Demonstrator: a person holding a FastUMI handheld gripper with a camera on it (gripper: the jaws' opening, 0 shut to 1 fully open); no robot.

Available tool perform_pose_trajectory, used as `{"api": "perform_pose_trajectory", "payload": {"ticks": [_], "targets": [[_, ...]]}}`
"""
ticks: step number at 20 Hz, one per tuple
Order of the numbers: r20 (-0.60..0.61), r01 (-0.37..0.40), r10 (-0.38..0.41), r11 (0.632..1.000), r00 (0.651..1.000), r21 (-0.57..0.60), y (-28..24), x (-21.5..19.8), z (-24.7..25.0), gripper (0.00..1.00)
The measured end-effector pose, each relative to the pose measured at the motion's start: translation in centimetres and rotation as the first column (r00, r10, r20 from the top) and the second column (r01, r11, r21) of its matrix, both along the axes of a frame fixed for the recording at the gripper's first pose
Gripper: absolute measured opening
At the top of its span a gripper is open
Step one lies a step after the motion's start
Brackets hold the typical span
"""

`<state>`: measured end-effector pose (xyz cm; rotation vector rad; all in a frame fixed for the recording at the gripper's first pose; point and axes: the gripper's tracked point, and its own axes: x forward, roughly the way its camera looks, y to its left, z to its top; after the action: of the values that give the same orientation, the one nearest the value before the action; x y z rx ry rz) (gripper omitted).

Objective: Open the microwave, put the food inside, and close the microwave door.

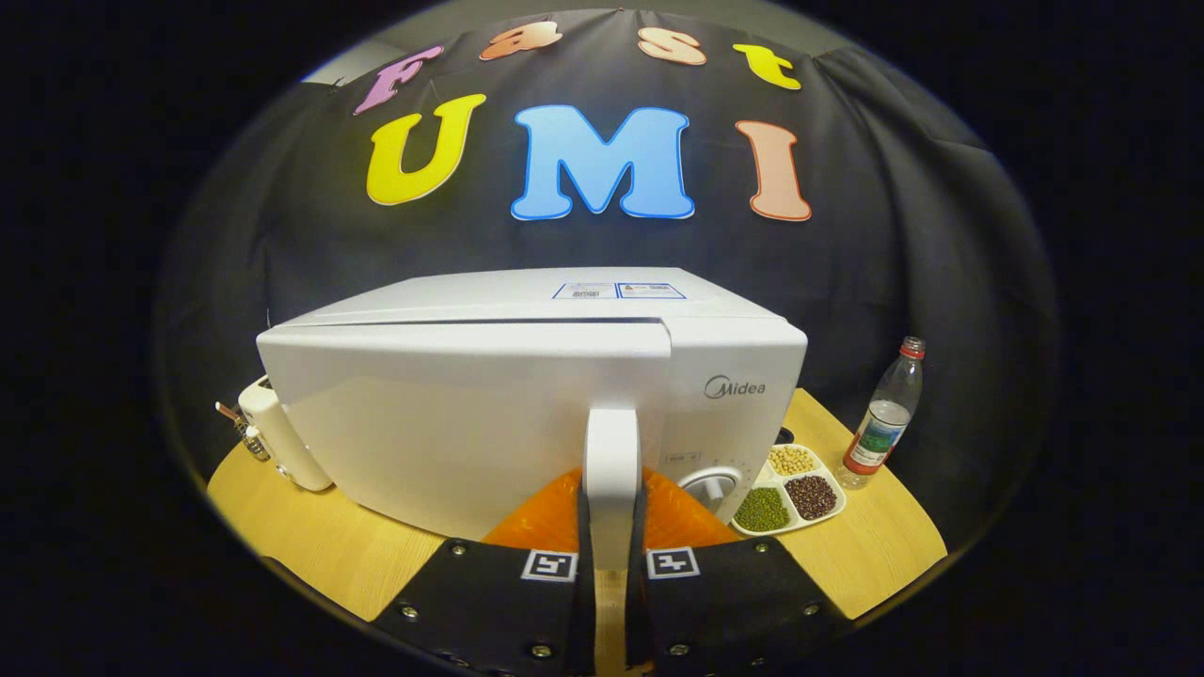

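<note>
Gripper at the bottom centre of the frame, clenched on the white upright bar handle of the microwave door, one finger pressed to each side of it. White boxy microwave in the middle of the frame, standing on a light wooden tabletop; door swung slightly out from the body, a dark gap visible along its top edge. Round white dial on the control panel just right of the handle. Orange surface under the door, showing either side of the handle above the fingers. White three-part dish of green, dark red and pale beans lower right, beside the microwave's front corner. Clear plastic bottle with red cap standing upright further right. White rounded appliance at the left of the frame, just beside the door's far edge, with small metal parts on its left side; too unclear to identify.
</note>
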<state>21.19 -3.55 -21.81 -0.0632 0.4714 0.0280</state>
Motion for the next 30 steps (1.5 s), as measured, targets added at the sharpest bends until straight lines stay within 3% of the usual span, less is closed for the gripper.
{"api": "perform_pose_trajectory", "payload": {"ticks": [9, 14, 30], "targets": [[-0.047, 0.036, -0.034, 0.998, 0.998, 0.042, 2.4, -7.5, 0.9, 0.16], [-0.080, 0.011, -0.007, 0.999, 0.997, 0.052, 4.7, -11.5, 1.4, 0.21], [-0.045, -0.048, 0.052, 0.995, 0.998, 0.082, 15.8, -21.6, 2.6, 0.22]]}}
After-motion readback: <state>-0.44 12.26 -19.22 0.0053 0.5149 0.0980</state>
